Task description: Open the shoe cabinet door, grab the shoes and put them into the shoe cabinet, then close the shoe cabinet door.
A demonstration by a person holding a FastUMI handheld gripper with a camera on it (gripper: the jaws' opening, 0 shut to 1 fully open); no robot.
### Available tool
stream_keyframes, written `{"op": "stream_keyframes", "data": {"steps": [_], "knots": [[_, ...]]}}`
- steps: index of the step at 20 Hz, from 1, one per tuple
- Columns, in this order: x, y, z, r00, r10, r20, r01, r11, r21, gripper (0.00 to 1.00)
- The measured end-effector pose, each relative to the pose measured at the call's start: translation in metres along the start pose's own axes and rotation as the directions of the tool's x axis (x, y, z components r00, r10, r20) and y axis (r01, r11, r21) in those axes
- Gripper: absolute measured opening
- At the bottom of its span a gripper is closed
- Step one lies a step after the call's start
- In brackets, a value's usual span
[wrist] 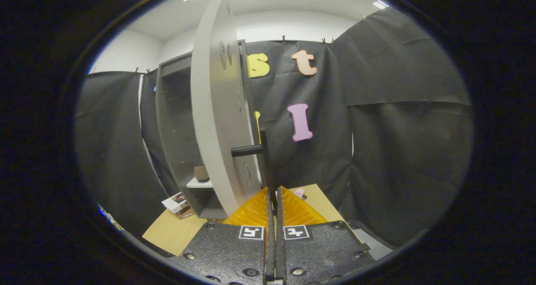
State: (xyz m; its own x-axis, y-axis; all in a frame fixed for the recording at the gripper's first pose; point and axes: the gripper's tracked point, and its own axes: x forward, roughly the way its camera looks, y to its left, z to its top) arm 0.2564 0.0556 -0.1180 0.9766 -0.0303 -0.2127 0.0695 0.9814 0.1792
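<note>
Gripper view: gripper [274,201] clenched on door handle [264,159]; cabinet door [213,121] ajar; shoe [201,173] on shelf.

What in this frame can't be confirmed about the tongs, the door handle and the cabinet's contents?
- Tongs: fingers nearly together at the bar handle; pressing on it cannot be told.
- Cabinet: the open door hides much of the interior.
- Brown item on the shelf: too small to identify.

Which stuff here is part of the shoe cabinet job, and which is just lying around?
Job: shoe cabinet, its open door, door handle pinched between the closed gripper fingers, dark item, possibly a shoe, on the shelf.
Lying about: booklets on the floor.
</note>
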Motion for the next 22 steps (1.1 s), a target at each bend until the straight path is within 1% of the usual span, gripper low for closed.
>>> {"op": "stream_keyframes", "data": {"steps": [3,6,7,11,13,14,18,19,20,22], "knots": [[-0.002,-0.007,0.0,1.0,-0.024,0.006,0.024,1.0,-0.003,0.04],[-0.007,-0.007,-0.002,0.998,-0.056,0.019,0.055,0.998,0.029,0.04],[-0.009,-0.009,-0.004,0.997,-0.078,0.022,0.077,0.996,0.036,0.04],[-0.023,-0.021,-0.005,0.989,-0.136,0.059,0.137,0.99,-0.017,0.04],[-0.031,-0.025,-0.006,0.985,-0.158,0.075,0.162,0.985,-0.056,0.13],[-0.034,-0.024,-0.006,0.984,-0.155,0.084,0.161,0.984,-0.073,0.31],[-0.04,-0.01,-0.014,0.99,-0.12,0.078,0.129,0.985,-0.117,0.82],[-0.04,-0.009,-0.016,0.99,-0.117,0.078,0.125,0.985,-0.116,0.85],[-0.041,-0.007,-0.017,0.989,-0.123,0.087,0.133,0.984,-0.12,0.93],[-0.039,-0.004,-0.022,0.987,-0.123,0.104,0.137,0.979,-0.152,0.99]]}}
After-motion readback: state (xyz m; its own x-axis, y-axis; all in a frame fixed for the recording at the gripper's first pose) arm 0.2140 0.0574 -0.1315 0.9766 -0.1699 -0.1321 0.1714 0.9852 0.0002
